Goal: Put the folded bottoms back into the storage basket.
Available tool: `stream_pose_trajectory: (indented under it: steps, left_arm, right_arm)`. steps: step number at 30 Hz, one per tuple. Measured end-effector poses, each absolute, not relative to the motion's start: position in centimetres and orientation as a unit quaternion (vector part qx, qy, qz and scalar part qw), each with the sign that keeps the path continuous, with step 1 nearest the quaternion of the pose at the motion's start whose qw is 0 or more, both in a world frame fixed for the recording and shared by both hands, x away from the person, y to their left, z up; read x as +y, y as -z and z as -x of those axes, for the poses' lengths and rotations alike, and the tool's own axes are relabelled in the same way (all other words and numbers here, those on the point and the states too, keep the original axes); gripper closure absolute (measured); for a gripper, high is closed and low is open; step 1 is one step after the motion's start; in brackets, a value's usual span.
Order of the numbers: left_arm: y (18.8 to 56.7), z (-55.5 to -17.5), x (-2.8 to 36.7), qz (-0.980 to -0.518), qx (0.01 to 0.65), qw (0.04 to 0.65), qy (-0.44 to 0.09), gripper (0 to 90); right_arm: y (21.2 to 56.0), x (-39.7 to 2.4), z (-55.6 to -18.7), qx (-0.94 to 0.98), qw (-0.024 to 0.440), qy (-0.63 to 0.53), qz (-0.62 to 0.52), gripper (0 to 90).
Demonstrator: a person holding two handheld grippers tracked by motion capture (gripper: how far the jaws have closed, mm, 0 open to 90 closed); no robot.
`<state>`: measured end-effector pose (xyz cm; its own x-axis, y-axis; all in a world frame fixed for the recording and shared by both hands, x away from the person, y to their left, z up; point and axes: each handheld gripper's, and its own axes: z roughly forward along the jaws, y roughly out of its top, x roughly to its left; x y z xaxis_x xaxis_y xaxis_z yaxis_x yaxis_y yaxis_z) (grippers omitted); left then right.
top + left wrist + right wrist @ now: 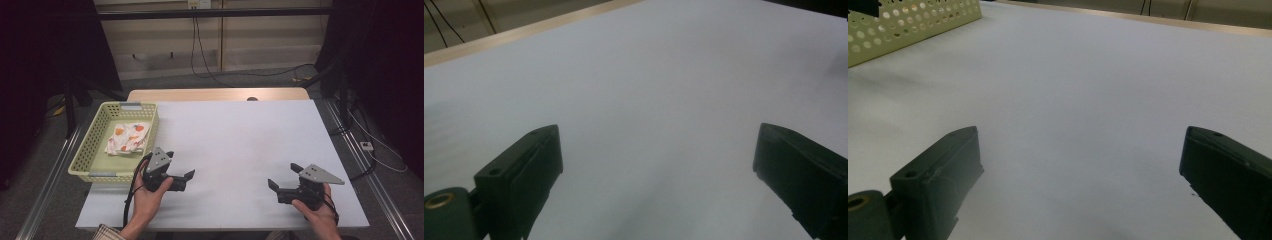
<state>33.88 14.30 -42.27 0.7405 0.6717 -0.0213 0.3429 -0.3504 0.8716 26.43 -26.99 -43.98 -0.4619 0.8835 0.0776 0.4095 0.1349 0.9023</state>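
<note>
A pale yellow-green perforated basket (86,144) stands at the left edge of the white table (240,130). A folded white cloth (128,138) with orange and red prints lies inside it. My left gripper (180,164) rests low over the table just right of the basket's near corner, open and empty. My right gripper (284,175) is near the front right, also open and empty. In the left gripper view the left gripper (658,135) has its jaws wide apart over bare white surface. In the right gripper view the right gripper (1080,134) is equally wide, with the basket (913,25) far off at the upper left.
A wooden strip (215,94) runs along the table's far edge. Cables (200,55) hang down the back wall and trail over the floor. Dark stands and metal rails flank both sides of the table.
</note>
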Motion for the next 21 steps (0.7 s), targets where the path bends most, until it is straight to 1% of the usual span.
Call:
stream_pose_trajectory:
  steps: [4, 9, 11, 15, 21]
  left_arm:
    - [42.6, -33.7, 14.6, -0.797, 0.324, 0.482, -0.165, 5.8]
    - [43.2, -33.5, 14.8, -0.800, 0.317, 0.475, -0.184, 5.6]
    - [43.4, -33.4, 14.8, -0.801, 0.317, 0.475, -0.177, 5.5]
    - [43.4, -33.4, 14.7, -0.799, 0.316, 0.478, -0.184, 5.5]
    - [43.6, -33.5, 14.5, -0.800, 0.318, 0.478, -0.177, 5.5]
  right_arm:
    - [44.0, -27.0, -26.4, 0.711, 0.249, -0.473, -0.457, 3.2]
    - [44.0, -27.1, -26.4, 0.710, 0.251, -0.473, -0.457, 3.2]
    - [44.0, -27.1, -26.4, 0.710, 0.251, -0.472, -0.459, 3.2]
    - [44.0, -27.1, -26.3, 0.709, 0.251, -0.473, -0.459, 3.2]
    - [44.0, -27.2, -26.4, 0.706, 0.250, -0.474, -0.464, 3.3]
